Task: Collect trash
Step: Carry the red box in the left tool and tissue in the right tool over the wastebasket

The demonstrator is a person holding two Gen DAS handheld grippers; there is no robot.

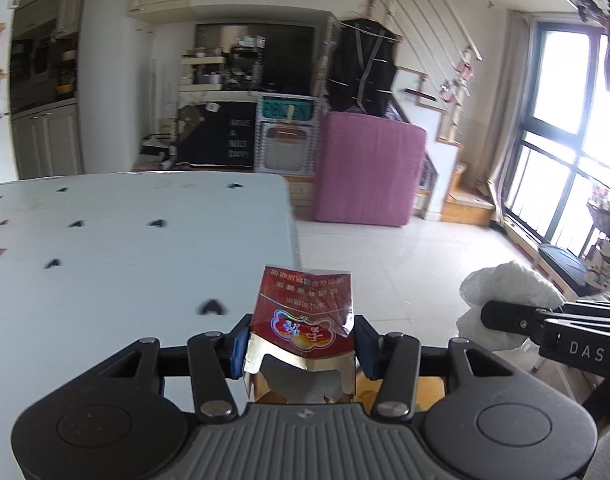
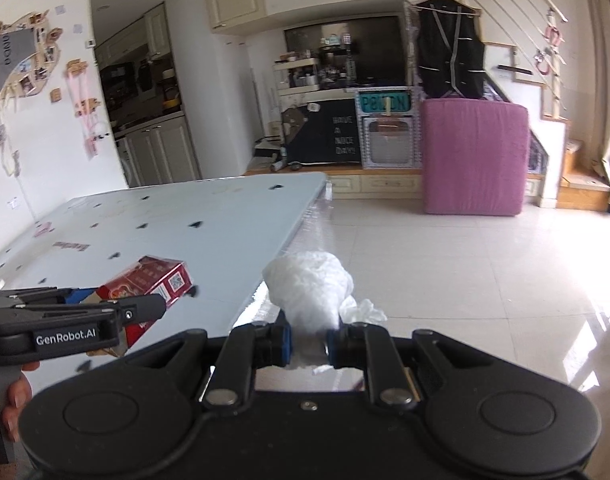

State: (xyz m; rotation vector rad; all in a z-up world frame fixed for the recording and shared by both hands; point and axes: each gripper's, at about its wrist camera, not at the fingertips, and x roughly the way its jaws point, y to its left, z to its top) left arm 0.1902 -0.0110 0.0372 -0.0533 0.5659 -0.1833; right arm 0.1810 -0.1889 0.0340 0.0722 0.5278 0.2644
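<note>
My left gripper (image 1: 301, 348) is shut on a red cigarette pack (image 1: 305, 320), held up beyond the right edge of the pale blue table (image 1: 125, 264). The pack's bottom is torn open. The pack also shows in the right wrist view (image 2: 153, 280), clamped in the left gripper (image 2: 145, 308). My right gripper (image 2: 308, 344) is shut on a crumpled white tissue (image 2: 309, 292), held above the table's corner and the floor. The tissue also shows in the left wrist view (image 1: 509, 300), with the right gripper (image 1: 493, 316) on it.
The table carries small black heart marks and red stickers (image 2: 71, 246). A pink mattress (image 2: 475, 156) leans by the stairs. White tiled floor (image 2: 465, 280) lies right of the table. A kitchen counter and cabinets (image 2: 321, 132) stand at the back. A big window (image 1: 561, 152) is on the right.
</note>
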